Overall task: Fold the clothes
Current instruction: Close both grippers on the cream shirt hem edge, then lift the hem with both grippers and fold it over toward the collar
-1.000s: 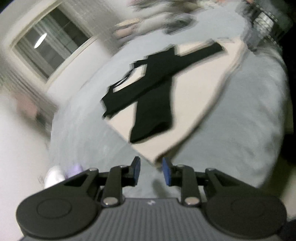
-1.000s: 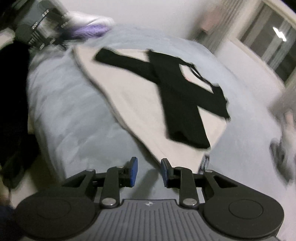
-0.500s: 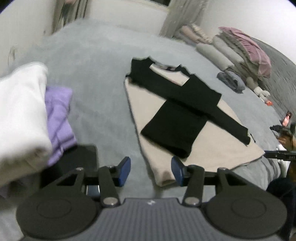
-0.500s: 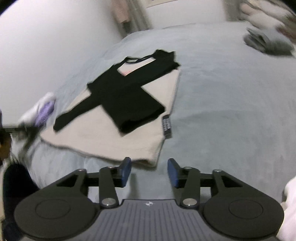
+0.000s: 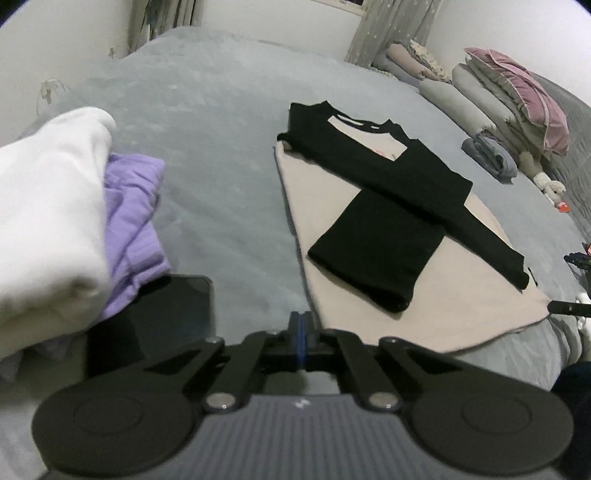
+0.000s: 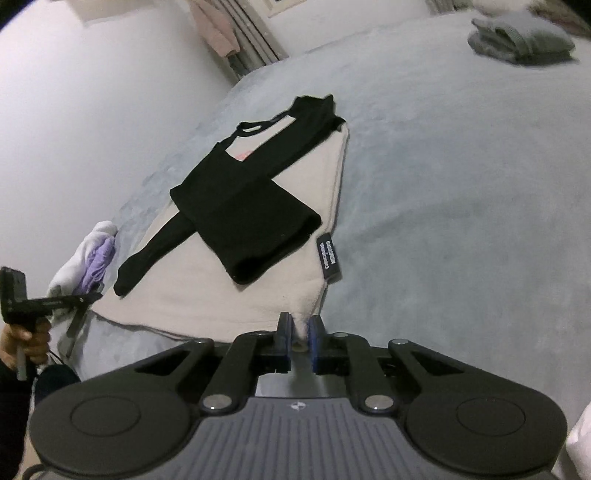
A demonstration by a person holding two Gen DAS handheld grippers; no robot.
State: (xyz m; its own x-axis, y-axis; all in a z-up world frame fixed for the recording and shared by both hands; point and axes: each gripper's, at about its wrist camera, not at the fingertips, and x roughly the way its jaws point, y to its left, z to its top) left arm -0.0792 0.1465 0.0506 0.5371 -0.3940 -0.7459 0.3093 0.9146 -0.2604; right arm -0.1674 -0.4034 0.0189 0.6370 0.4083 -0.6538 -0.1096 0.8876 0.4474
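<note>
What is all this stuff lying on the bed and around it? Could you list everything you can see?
Bed cover: one, grey, under everything.
Shirt: one, beige body with black sleeves folded across it, flat in the middle of the bed.
Label: one, black with pale lettering, at the shirt's hem edge.
White garment: one, folded, at the left.
Purple garment: one, tucked against the white one.
Dark flat thing: one, black, beside the purple garment; what it is I cannot tell.
Grey folded clothes: one pile, far side of the bed.
Bedding stack: grey and pink, by the far wall.
Curtain: one, pale, behind the bedding.
Left gripper: black, shut at the shirt's near edge.
Right gripper: black, jaws closing on the shirt's near corner.
</note>
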